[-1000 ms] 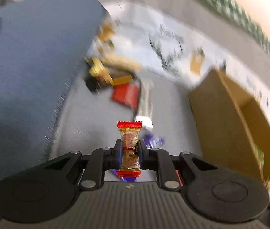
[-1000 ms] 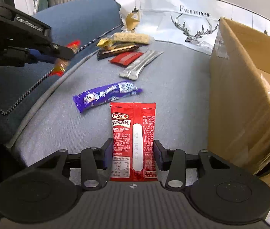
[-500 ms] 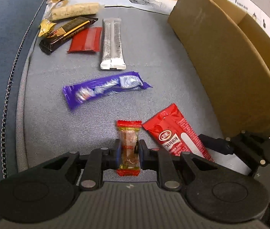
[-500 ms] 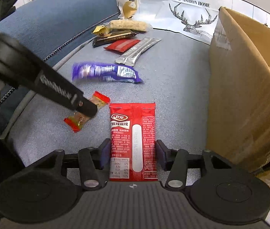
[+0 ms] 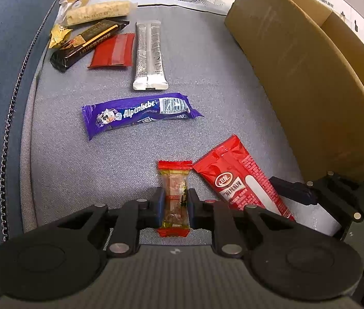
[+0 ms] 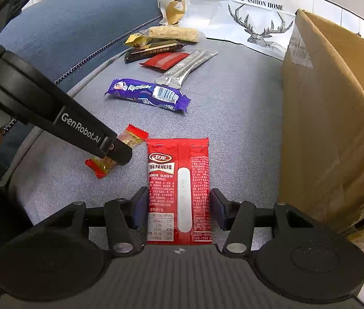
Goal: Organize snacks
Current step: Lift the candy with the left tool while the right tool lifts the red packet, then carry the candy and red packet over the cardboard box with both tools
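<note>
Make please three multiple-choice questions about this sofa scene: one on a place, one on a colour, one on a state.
1. Where does the purple bar lie?
A. on the floor
B. on the grey cushion
C. in a gripper

2. What colour are the ends of the small candy?
A. red
B. green
C. blue

3. How is the left gripper?
A. open and empty
B. shut on the small candy
C. shut on the purple bar

Answers: B, it lies flat on the grey fabric; A, both crimped ends are red; B, both pads press its wrapper.
</note>
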A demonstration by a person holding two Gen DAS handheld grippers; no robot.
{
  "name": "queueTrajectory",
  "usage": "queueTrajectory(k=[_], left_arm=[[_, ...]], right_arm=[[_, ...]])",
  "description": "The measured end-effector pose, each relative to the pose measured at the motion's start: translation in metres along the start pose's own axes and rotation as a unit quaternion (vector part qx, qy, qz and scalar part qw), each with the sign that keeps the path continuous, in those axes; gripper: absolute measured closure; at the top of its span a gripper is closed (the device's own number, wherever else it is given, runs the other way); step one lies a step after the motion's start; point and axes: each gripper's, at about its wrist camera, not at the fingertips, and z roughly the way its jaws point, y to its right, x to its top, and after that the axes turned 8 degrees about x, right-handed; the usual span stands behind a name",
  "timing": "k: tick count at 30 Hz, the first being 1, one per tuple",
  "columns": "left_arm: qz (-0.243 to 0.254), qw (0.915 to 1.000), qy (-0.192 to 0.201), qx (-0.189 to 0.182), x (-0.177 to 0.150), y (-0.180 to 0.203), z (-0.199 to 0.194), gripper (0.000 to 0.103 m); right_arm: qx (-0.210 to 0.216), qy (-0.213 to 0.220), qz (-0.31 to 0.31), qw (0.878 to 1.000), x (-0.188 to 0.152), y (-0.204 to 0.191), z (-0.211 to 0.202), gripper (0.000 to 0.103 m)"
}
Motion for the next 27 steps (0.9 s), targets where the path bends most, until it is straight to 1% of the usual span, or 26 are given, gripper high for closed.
queueTrajectory(k=[2, 5, 13, 17, 21, 27], left_arm=[[0.002, 1.0, 0.003, 0.001, 0.0, 0.0, -0.001, 0.084], [-0.001, 0.9998, 0.019, -0.005, -0.001, -0.002, -0.006, 0.085], [-0.025, 0.9951, 0.093, -0.022, -0.009, -0.01, -0.032, 0.085], [-0.046, 0.9898, 0.131, -0.03, -0.013, -0.018, -0.045, 0.085], [-0.07, 0.9826, 0.168, -0.037, -0.017, -0.026, -0.06, 0.085], [-0.088, 0.972, 0.213, -0.044, -0.024, -0.032, -0.078, 0.085]], right_arm=[[-0.001, 0.002, -0.002, 1.0, 0.0, 0.0, -0.001, 0.054], [-0.002, 0.008, -0.003, 1.0, 0.0, -0.001, -0.003, 0.057], [-0.014, 0.056, -0.011, 0.998, 0.003, -0.007, -0.024, 0.058], [-0.024, 0.077, -0.025, 0.996, 0.003, -0.011, -0.035, 0.058], [-0.033, 0.104, -0.037, 0.993, 0.005, -0.013, -0.052, 0.058], [-0.044, 0.142, -0.045, 0.988, 0.01, -0.014, -0.08, 0.058]])
